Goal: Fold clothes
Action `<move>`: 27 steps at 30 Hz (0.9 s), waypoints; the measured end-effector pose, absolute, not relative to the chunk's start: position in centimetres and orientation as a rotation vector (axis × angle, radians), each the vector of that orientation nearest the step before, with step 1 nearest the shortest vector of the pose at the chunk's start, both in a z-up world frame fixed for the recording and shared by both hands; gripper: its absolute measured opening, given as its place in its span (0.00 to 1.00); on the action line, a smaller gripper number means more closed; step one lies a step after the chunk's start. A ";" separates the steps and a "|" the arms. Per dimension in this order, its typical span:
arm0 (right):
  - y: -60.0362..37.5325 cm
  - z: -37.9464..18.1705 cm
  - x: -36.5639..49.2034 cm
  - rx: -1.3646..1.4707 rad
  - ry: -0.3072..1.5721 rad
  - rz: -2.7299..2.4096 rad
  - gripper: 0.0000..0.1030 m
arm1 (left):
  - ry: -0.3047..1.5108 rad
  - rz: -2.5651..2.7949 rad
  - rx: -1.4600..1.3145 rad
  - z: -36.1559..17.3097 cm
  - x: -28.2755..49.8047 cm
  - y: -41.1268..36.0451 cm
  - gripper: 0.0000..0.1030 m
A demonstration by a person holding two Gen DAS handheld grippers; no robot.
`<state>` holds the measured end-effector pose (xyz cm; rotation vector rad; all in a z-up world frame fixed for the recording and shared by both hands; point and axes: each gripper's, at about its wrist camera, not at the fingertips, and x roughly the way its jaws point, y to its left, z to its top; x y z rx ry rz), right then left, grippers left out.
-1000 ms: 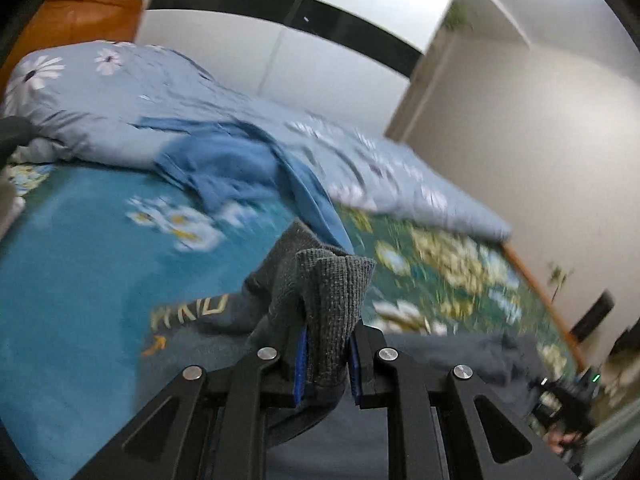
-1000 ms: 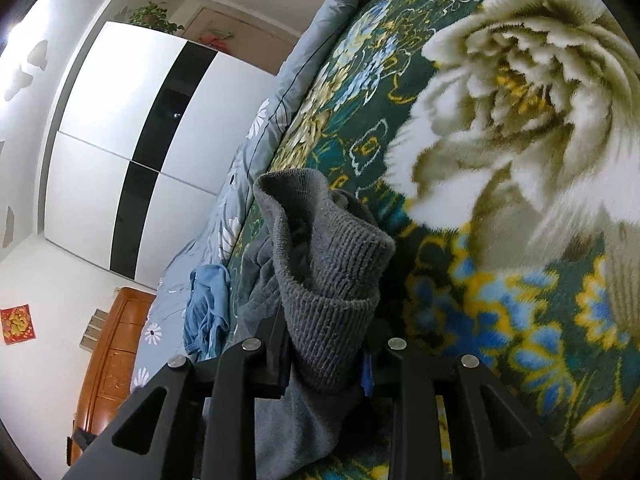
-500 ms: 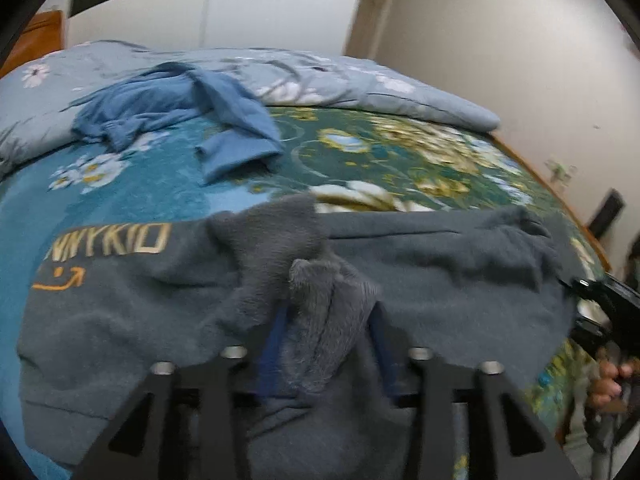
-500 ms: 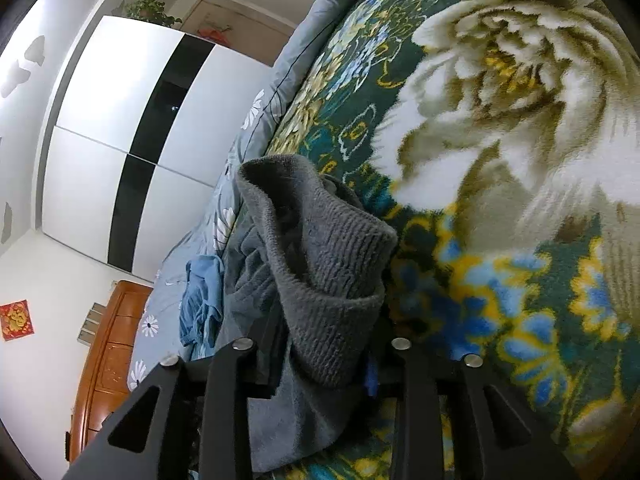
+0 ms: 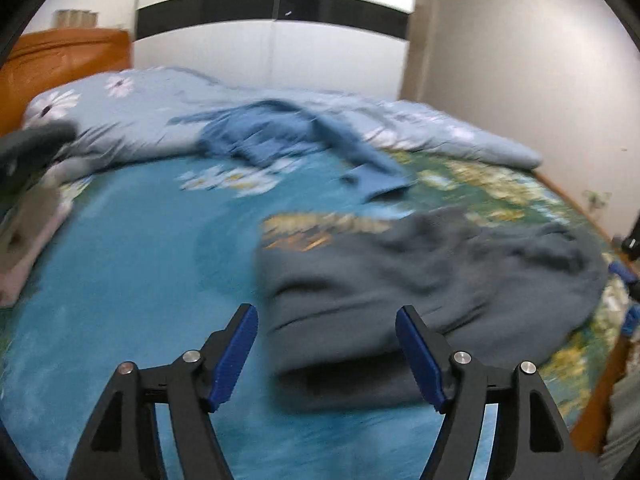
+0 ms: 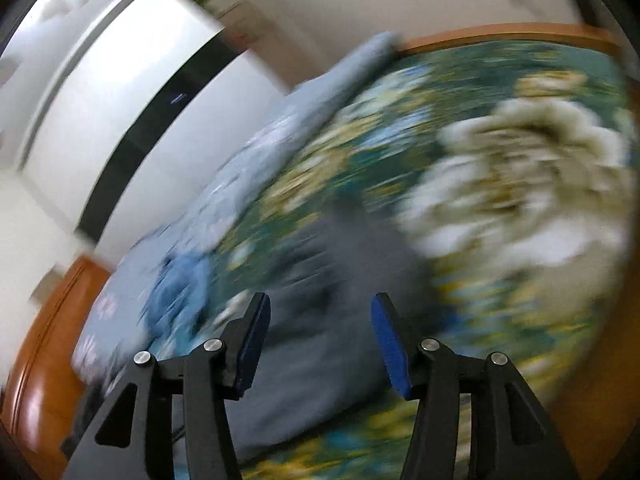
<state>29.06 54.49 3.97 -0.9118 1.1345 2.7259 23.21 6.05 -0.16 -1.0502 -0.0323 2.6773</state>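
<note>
Grey fleece sweatshirt (image 5: 420,288) with yellow lettering near its upper edge lies loosely heaped on the bed, toward the right half of the left wrist view, its lower hem nearest the camera. Beneath it spreads the plush teal blanket (image 5: 120,272), printed with big white and yellow flowers, which covers most of the mattress. Along the far side of the bed runs a rumpled pale blue quilt (image 5: 132,120) with white daisies, and behind that stands a white wardrobe (image 5: 272,48) crossed by a black band. An orange-brown wooden headboard (image 5: 60,60) sits at the far left. On the seam between quilt and blanket rests a crumpled blue garment (image 5: 288,136), well apart from the grey one.

The left gripper (image 5: 326,354) hangs just over the sweatshirt's near hem; its jaws are spreading apart, the blue pads (image 5: 234,360) clear of the cloth, with the fabric seen between them but not pinched. The right gripper (image 6: 320,348) is also opening; in its heavily blurred view the grey sweatshirt (image 6: 332,280) lies ahead of and below the fingers, and the blue pads (image 6: 252,344) do not press on it. A large white flower of the blanket (image 6: 520,200) fills the right of that view.
</note>
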 end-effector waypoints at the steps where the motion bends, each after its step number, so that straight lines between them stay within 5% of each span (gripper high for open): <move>1: 52.2 3.9 27.8 -0.971 1.148 2.782 0.53 | -0.040 2.673 -1.069 -0.7 23.1 5.7 0.73; 8: 38.1 -1.4 20.9 -1.398 1.255 2.802 0.54 | 0.018 2.605 -1.119 -3.1 23.1 5.4 0.73; 12: 35.9 -2.2 20.5 -1.355 1.202 2.757 0.55 | 0.090 2.610 -1.111 -4.2 22.9 5.2 0.73; 23: 32.7 -2.3 18.2 -1.341 1.166 2.717 0.56 | -0.145 2.662 -1.194 -4.8 21.4 2.7 0.74; 24: 32.7 -2.3 18.1 -1.332 1.176 2.713 0.53 | -0.145 2.664 -1.195 -4.8 21.4 2.7 0.74; 26: 32.5 -2.3 18.0 -1.323 1.194 2.705 0.18 | -0.147 2.670 -1.196 -4.8 21.4 2.6 0.74; 27: 32.6 -2.0 17.9 -1.321 1.194 2.718 0.18 | -0.147 2.673 -1.197 -4.8 21.5 2.6 0.74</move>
